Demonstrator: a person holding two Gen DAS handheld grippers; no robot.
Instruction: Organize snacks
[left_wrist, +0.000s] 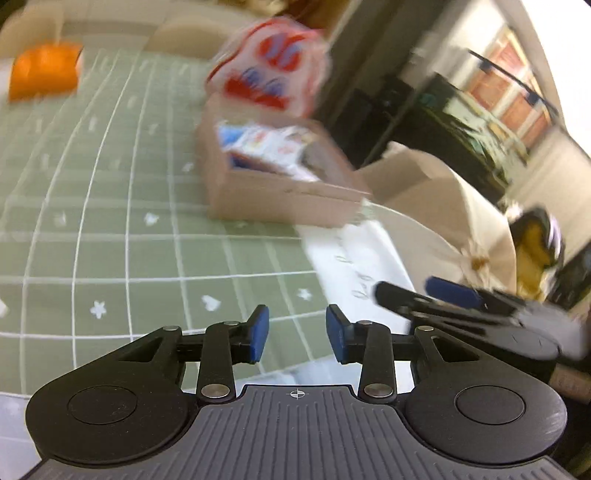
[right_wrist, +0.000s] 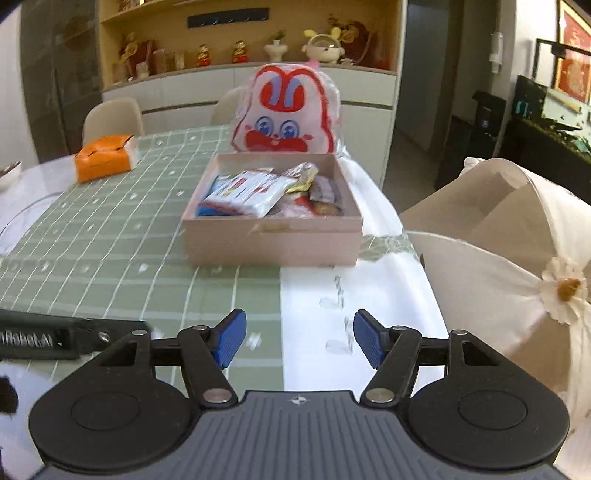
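Note:
A pink cardboard box (right_wrist: 273, 242) stands on the green checked tablecloth, holding several snack packets (right_wrist: 255, 192). A red and white rabbit-face bag (right_wrist: 286, 114) stands upright right behind it. My right gripper (right_wrist: 297, 341) is open and empty, low over the table well in front of the box. My left gripper (left_wrist: 297, 334) is open and empty, also short of the box (left_wrist: 266, 195); this view is blurred and tilted. The rabbit bag (left_wrist: 273, 70) shows behind the box there. The right gripper (left_wrist: 436, 302) shows at the lower right of the left wrist view.
An orange tissue pack (right_wrist: 105, 157) lies at the far left of the table. A beige chair with a daisy-trimmed white cover (right_wrist: 517, 258) stands close on the right. More chairs (right_wrist: 110, 118) and a display shelf (right_wrist: 236, 48) are beyond the table. The left gripper's body (right_wrist: 55, 338) enters at the left.

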